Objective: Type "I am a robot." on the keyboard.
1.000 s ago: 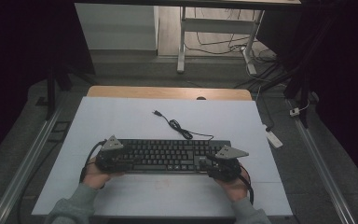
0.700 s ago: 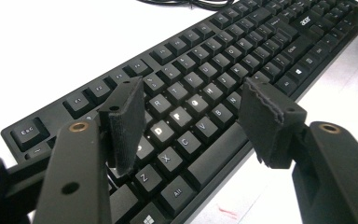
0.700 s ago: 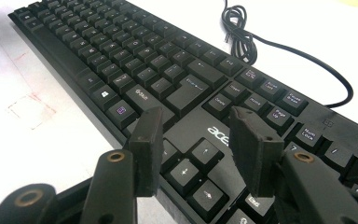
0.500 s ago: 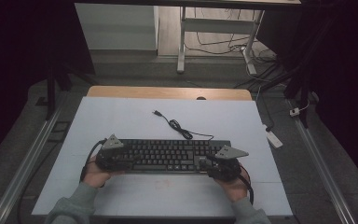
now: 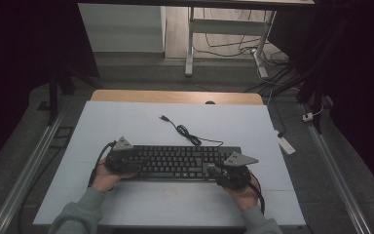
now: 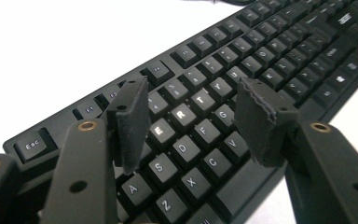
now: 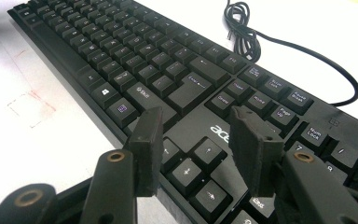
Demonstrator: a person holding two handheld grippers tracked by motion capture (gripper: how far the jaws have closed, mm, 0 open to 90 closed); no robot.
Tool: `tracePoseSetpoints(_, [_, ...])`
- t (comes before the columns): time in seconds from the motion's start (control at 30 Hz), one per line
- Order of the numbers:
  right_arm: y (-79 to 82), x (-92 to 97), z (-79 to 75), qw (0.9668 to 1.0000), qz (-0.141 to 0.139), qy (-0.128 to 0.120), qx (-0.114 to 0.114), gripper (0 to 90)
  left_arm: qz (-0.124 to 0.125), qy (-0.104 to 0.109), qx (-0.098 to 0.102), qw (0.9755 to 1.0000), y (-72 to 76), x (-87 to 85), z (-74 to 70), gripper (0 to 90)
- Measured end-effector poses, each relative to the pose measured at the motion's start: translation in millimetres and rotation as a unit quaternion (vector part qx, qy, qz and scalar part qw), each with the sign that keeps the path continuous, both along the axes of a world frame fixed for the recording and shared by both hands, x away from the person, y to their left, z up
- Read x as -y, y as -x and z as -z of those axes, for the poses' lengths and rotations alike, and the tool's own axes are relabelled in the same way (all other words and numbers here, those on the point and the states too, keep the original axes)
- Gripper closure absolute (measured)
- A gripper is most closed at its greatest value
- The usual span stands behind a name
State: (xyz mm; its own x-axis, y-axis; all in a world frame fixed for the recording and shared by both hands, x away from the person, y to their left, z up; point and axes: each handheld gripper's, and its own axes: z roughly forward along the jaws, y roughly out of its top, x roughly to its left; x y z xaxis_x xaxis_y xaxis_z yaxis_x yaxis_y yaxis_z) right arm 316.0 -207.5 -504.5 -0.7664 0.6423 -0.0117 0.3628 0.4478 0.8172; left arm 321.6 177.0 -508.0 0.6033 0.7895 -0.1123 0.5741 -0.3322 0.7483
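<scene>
A black keyboard (image 5: 185,163) lies flat across the near half of the white table (image 5: 126,122). Its cable (image 5: 187,134) curls away toward the far side. My left gripper (image 5: 139,165) hovers over the keyboard's left end, above the letter keys (image 6: 182,116). Its jaws (image 6: 193,100) have just been closing a little but still stand apart, with nothing between the pads. My right gripper (image 5: 213,170) sits over the right end, above the arrow keys (image 7: 186,168). It is open (image 7: 196,126) with nothing held.
The cable (image 7: 261,37) ends in a loose plug (image 5: 164,118) near the table's middle. A white power adapter (image 5: 283,143) lies off the table's right side. Metal rails (image 5: 29,165) run along both sides, and a wooden edge (image 5: 175,96) bounds the far end.
The left gripper has edged slightly to the right over the keyboard's left end. The right gripper and the keyboard have stayed put.
</scene>
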Motion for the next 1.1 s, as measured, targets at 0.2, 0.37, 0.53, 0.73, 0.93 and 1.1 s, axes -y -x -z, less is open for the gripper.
tracePoseSetpoints(0.2, [-0.1,0.1,0.4,1.0,0.001,-0.003,-0.001,55.1,-0.003,-0.015,-0.004,0.9999,-10.3,5.8,5.9,59.0])
tracePoseSetpoints(0.37, [-0.2,0.1,0.8,1.0,0.001,-0.002,-0.002,55.1,0.003,-0.022,-0.006,0.9997,-14.7,10.1,7.0,75.8])
tracePoseSetpoints(0.53, [0.0,0.0,0.8,1.0,0.001,-0.001,-0.002,55.1,0.01,-0.03,-0.011,0.9994,-17.0,13.6,9.0,88.4])
tracePoseSetpoints(0.73, [-0.3,0.3,0.9,1.0,0.001,-0.003,-0.001,55.1,0.012,-0.038,-0.018,0.9991,-18.3,14.2,12.0,88.9])
tracePoseSetpoints(0.93, [-0.2,0.5,0.7,1.0,0.001,-0.003,-0.001,55.1,0.012,-0.04,-0.019,0.9989,-18.4,15.0,12.6,88.9])
tracePoseSetpoints(1.1, [-0.2,0.6,0.7,1.0,0.001,-0.003,-0.001,55.1,0.012,-0.041,-0.021,0.9989,-18.6,15.3,13.5,89.0])
